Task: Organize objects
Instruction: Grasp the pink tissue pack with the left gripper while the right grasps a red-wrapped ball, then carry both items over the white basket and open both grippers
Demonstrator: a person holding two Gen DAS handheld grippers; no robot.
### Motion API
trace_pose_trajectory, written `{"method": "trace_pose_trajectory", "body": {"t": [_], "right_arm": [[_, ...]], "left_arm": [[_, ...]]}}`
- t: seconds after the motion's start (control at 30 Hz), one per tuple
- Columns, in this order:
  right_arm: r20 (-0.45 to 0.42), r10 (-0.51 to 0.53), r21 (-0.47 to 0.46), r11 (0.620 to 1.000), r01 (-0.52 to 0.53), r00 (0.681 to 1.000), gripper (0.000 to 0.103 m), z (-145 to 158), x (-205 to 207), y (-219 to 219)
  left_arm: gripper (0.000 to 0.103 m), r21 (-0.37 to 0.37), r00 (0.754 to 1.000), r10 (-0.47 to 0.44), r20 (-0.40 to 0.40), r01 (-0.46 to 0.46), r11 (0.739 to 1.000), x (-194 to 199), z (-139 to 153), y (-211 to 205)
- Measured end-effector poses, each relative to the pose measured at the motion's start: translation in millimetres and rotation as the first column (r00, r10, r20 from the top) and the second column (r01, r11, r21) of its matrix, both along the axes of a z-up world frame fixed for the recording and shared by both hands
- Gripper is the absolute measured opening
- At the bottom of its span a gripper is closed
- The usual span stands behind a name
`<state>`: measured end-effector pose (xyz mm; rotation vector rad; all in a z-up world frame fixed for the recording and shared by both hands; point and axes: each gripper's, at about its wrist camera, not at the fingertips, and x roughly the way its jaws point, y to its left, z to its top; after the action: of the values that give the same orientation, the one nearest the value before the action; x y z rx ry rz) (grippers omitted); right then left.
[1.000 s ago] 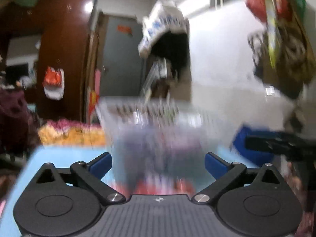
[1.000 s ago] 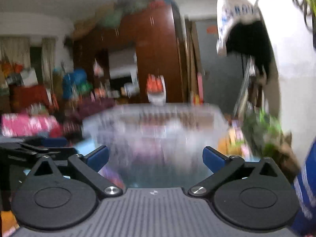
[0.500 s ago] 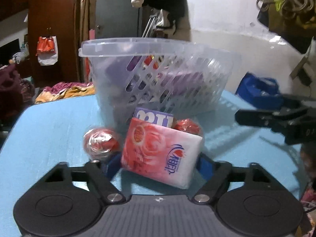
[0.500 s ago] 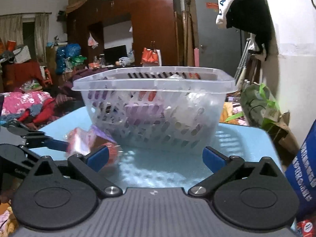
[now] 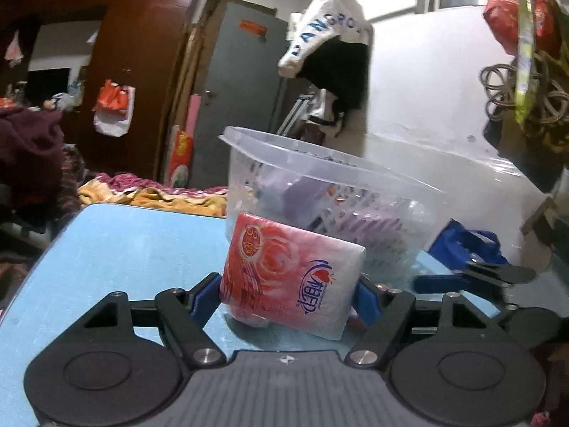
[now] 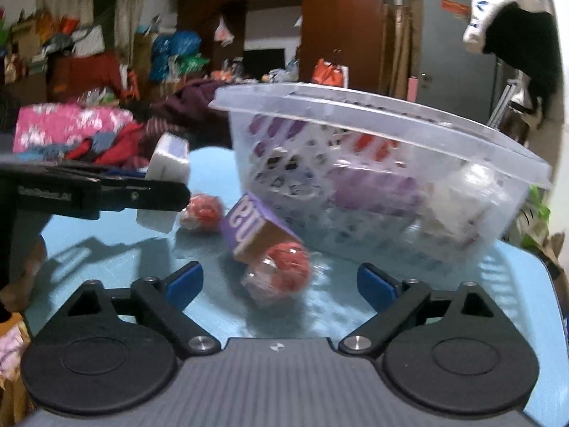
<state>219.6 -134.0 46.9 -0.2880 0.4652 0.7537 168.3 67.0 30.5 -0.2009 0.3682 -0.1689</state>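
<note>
The left gripper (image 5: 290,293) is clamped on a pink tissue pack (image 5: 291,277) at the lower centre of its frame, pads pressing both short sides, probably so the soft pack stays flat for dropping into the clear basket (image 5: 330,192) just behind it. The right gripper (image 6: 281,281) has just been narrowing but is wide, with nothing pinched; a wrapped red ball (image 6: 281,274) lies between its fingers on the blue surface (image 6: 106,259), beside a purple box (image 6: 256,227) leaning near the basket, likely the next pick.
</note>
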Motion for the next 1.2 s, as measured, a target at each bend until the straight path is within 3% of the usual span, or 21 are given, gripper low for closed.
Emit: {"method": "trace_pose_trajectory", "body": {"t": [0.07,0.17,0.47,0.6,0.77,0.87,1.2], "right_arm": [[0.004,-0.005,-0.042,0.999,0.005,1.0,0.082,-3.3,3.7,8.9],[-0.015,-0.005,-0.051,0.999,0.004,1.0,0.049,-4.0,6.8,9.7],[0.066,-0.06,0.087,0.995,0.055,0.996,0.049,8.1,-9.3,-42.5],[0.055,-0.082,0.205,0.976,0.069,0.995,0.049,11.3,-7.0,-63.9],[0.078,-0.115,0.286,0.954,0.089,0.99,0.049,12.9,-7.3,-78.0],[0.128,-0.123,0.311,0.947,0.078,0.984,0.049,14.3,-15.0,-79.4],[0.152,-0.113,0.345,0.937,0.054,0.982,0.048,14.0,-12.6,-79.8]], "left_arm": [[0.079,0.034,1.0,-0.003,0.013,0.003,0.999,-1.6,0.9,-6.7],[0.079,0.021,0.999,0.014,0.036,-0.015,1.0,-5.5,0.9,-2.7],[0.079,0.023,0.998,0.009,0.06,-0.01,1.0,-11.1,0.5,-4.4],[0.079,0.025,0.997,-0.004,0.072,0.002,1.0,-13.0,0.4,-4.6],[0.079,0.046,0.994,-0.025,0.104,0.02,0.999,-19.5,0.1,-7.1],[0.079,0.047,0.994,-0.026,0.106,0.021,0.999,-20.1,-0.2,-6.6],[0.079,0.04,0.995,-0.028,0.097,0.025,0.999,-19.1,-1.2,-3.9]]}}
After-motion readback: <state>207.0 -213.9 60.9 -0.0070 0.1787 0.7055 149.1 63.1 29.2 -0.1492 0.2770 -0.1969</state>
